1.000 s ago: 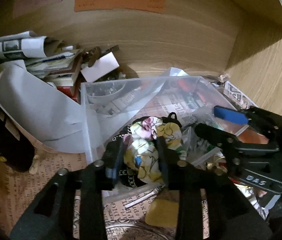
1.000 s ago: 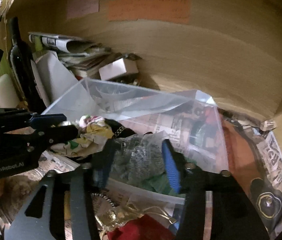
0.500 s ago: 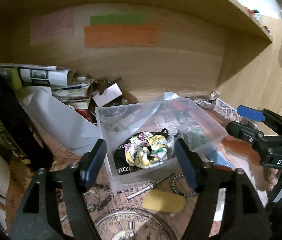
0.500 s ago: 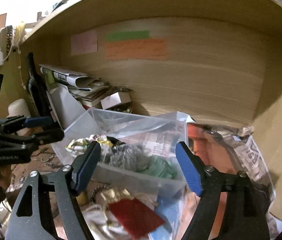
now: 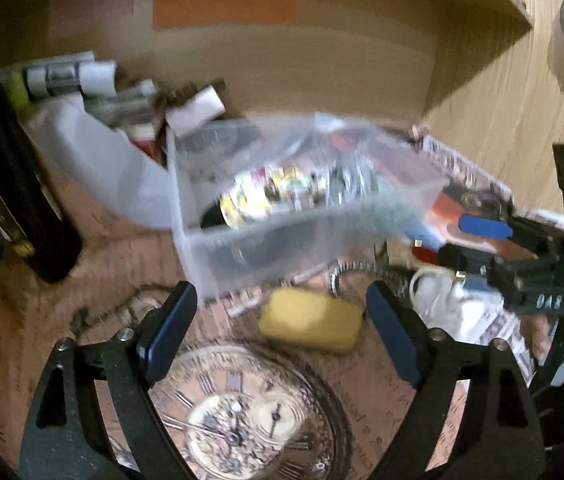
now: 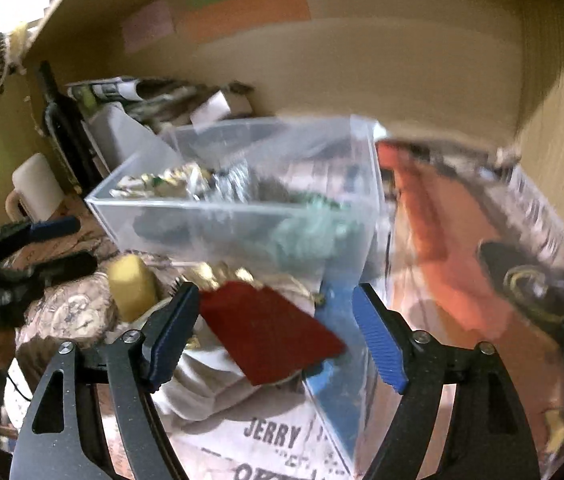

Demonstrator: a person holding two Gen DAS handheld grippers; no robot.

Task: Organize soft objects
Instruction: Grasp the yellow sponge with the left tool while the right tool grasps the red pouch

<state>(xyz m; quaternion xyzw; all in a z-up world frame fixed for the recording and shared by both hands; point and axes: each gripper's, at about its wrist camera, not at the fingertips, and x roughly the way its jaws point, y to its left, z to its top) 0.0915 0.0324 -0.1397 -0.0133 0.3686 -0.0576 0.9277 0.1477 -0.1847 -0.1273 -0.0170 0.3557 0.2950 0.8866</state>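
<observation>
In the left wrist view, the left gripper [image 5: 282, 328] is spread wide and empty, with the yellow sponge [image 5: 310, 319] lying between its tips, long axis running nine to three, and the clear bin [image 5: 282, 216] of soft pieces further off at twelve; "DAS" shows on the other tool at three. In the right wrist view, the right gripper [image 6: 273, 336] is likewise spread and empty over a red cloth [image 6: 269, 332], the sponge [image 6: 131, 286] lies at ten nearer the left hand's tool, and "JERRY" is legible on the newspaper [image 6: 269, 436] at six.

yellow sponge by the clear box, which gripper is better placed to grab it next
Left, probably. The yellow sponge lies just ahead between the open left gripper fingers; the open right gripper faces a red cloth instead.
</observation>
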